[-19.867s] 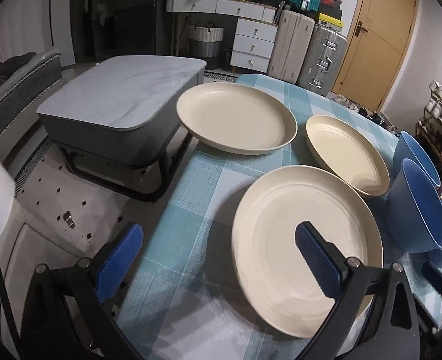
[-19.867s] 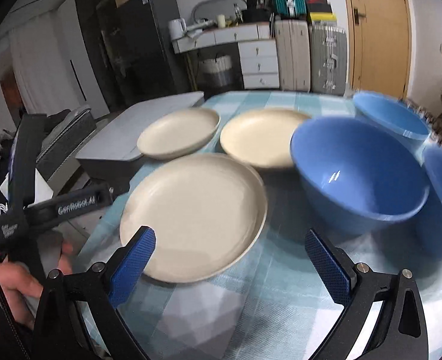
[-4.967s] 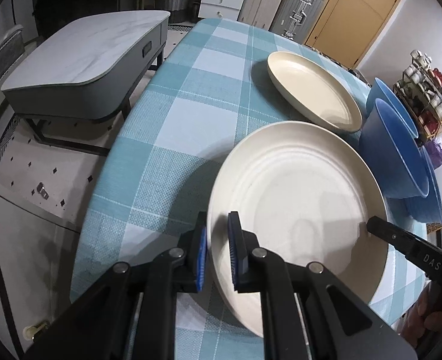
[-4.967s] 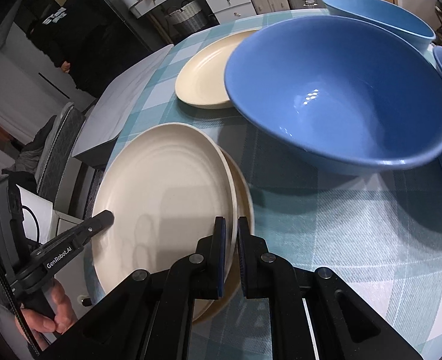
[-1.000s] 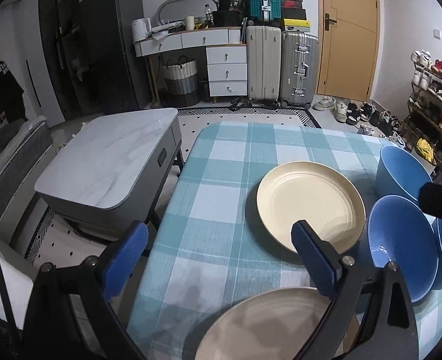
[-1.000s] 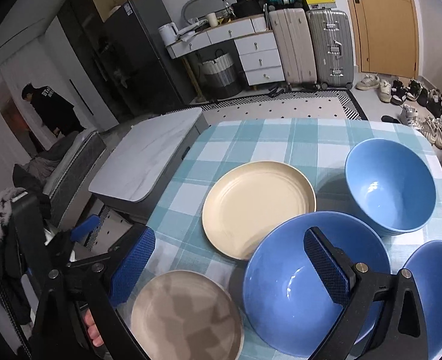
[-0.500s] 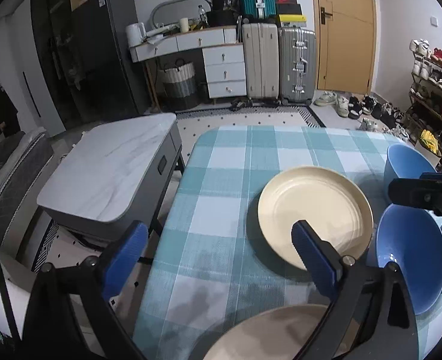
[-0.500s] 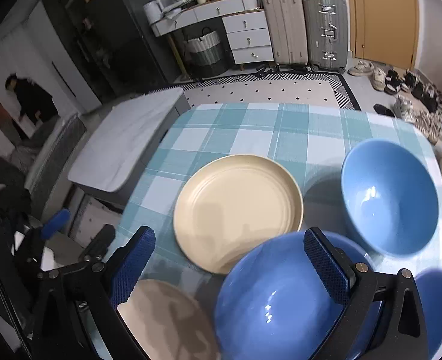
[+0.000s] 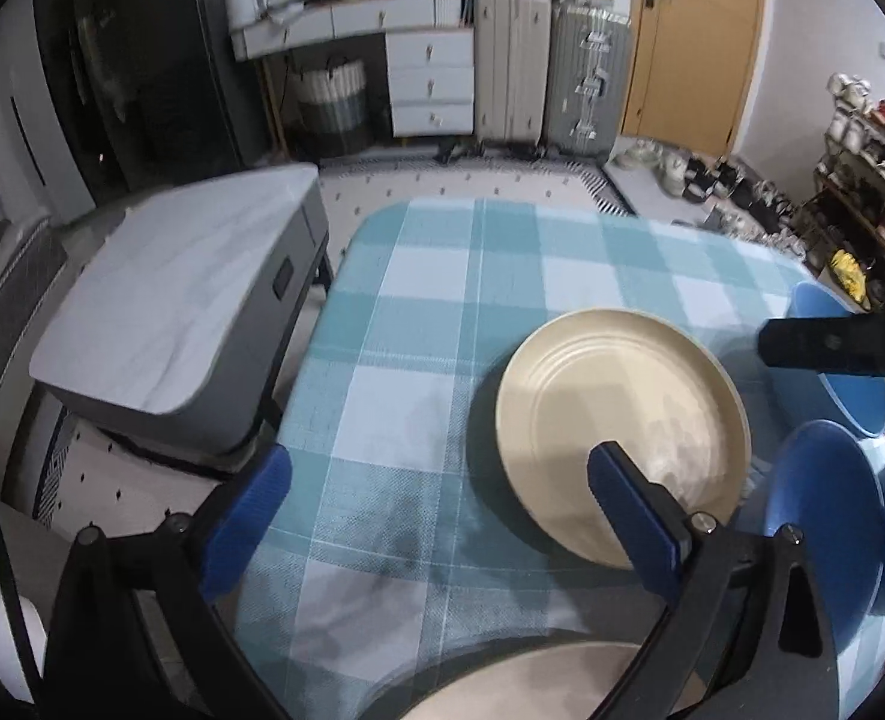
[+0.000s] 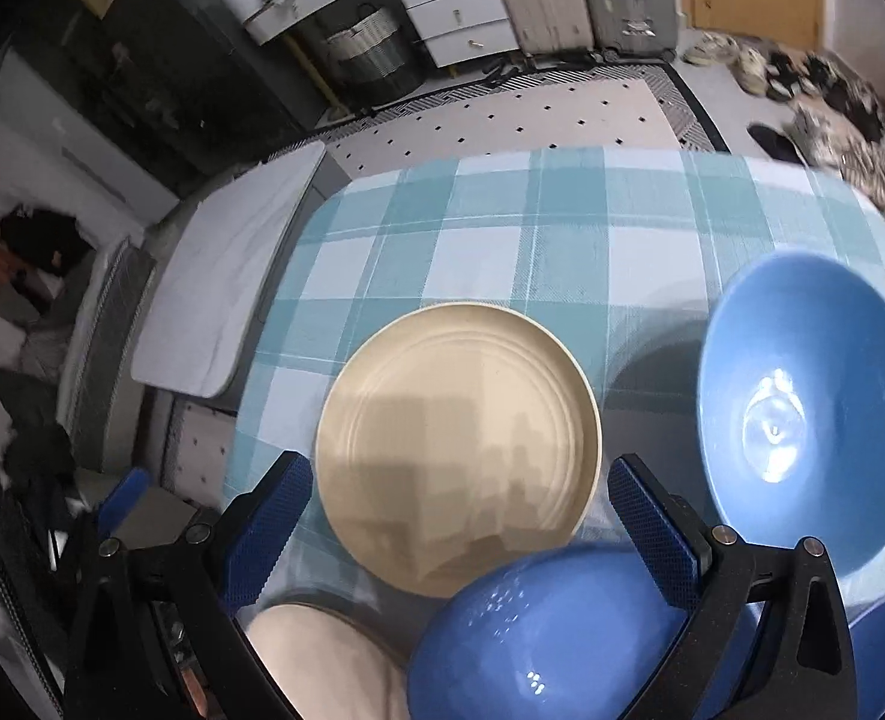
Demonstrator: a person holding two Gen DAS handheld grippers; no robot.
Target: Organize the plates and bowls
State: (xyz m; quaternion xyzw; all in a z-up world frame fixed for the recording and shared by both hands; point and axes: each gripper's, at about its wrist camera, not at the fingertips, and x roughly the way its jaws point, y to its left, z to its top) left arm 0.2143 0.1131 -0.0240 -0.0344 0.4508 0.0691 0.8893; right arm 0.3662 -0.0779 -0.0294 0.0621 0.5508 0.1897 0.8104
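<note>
Both my tools, left tool [image 9: 436,501] and right tool [image 10: 460,504], gape empty; lone cream plate [image 10: 457,444] sits flat on the bench [image 10: 502,228], bowl [image 10: 802,450] at its 3 o'clock: looks rigid, light, slick, so I'd pinch the raised rim.

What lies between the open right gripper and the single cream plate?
Nothing: in the right wrist view, the right gripper hovers open above the plate, with only air between.

A lived-in home is showing here: suitcases [image 9: 541,60] are standing by a wooden door [image 9: 691,42], with drawers [image 9: 430,81], a shoe rack [image 9: 856,192] and a checked tablecloth [image 9: 442,312].
</note>
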